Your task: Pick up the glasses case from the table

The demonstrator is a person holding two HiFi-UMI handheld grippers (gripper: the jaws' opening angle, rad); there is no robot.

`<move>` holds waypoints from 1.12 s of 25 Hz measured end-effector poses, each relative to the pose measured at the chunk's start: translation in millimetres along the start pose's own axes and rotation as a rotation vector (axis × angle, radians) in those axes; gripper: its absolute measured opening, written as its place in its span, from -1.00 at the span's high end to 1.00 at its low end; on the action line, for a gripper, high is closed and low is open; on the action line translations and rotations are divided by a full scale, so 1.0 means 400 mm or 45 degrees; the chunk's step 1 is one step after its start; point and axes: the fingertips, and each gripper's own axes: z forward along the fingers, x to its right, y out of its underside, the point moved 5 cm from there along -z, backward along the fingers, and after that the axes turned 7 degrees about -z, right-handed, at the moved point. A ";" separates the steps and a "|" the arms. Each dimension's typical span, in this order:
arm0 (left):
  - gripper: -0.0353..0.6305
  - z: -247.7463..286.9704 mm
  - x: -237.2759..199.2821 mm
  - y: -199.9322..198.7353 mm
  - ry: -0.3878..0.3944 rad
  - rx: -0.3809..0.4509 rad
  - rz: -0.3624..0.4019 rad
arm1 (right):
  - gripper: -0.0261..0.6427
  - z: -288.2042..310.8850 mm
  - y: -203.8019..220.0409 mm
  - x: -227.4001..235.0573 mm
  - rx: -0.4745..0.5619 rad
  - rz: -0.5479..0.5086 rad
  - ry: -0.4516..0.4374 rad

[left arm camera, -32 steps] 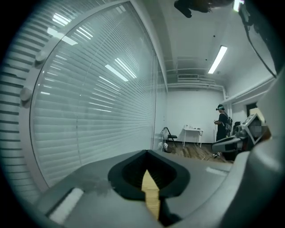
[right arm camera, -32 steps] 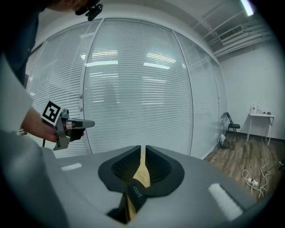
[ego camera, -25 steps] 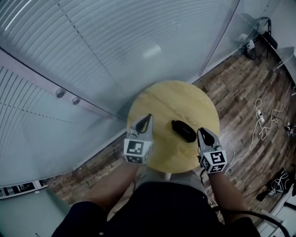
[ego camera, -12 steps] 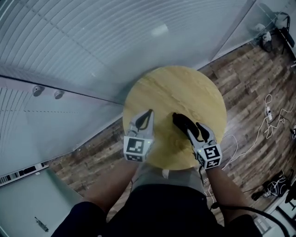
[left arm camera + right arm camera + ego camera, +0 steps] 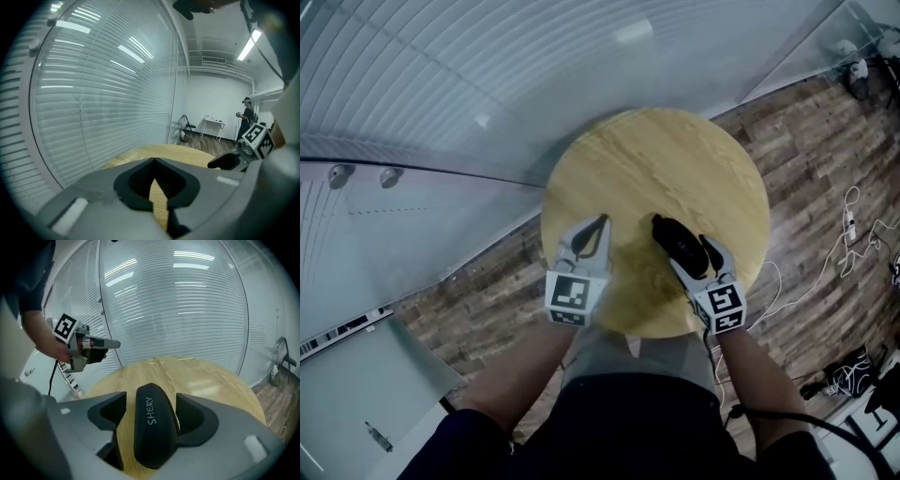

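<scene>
Right gripper view: the right gripper (image 5: 151, 403) has its fingers opening wide astride the black glasses case (image 5: 152, 432), which lies on the table (image 5: 211, 380) between them unclamped; judged rigid, light and smooth, so grip its long flanks; left gripper (image 5: 154, 161) fingers together, empty.

Glasses case (image 5: 680, 242) on table (image 5: 656, 159)
</scene>
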 end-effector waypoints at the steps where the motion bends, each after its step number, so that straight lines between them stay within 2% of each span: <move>1: 0.88 0.006 -0.002 0.004 -0.007 -0.004 -0.003 | -0.10 0.008 0.003 0.003 -0.009 -0.006 -0.020; 4: 0.88 0.016 0.009 0.016 -0.025 -0.013 -0.019 | -0.14 0.020 0.020 0.010 -0.044 -0.034 -0.065; 9: 0.88 0.010 0.016 0.044 -0.035 -0.025 -0.038 | -0.14 0.053 0.045 0.034 -0.133 -0.071 -0.034; 15: 0.88 0.007 0.004 0.070 -0.063 -0.031 -0.066 | -0.15 0.088 0.061 0.023 -0.190 -0.109 -0.083; 20: 0.88 0.003 -0.003 0.071 -0.078 -0.033 -0.079 | -0.19 0.127 0.086 0.021 -0.286 -0.094 -0.104; 28: 0.88 -0.001 -0.016 0.061 -0.078 -0.024 -0.084 | -0.16 0.111 0.053 0.029 -0.242 -0.046 -0.100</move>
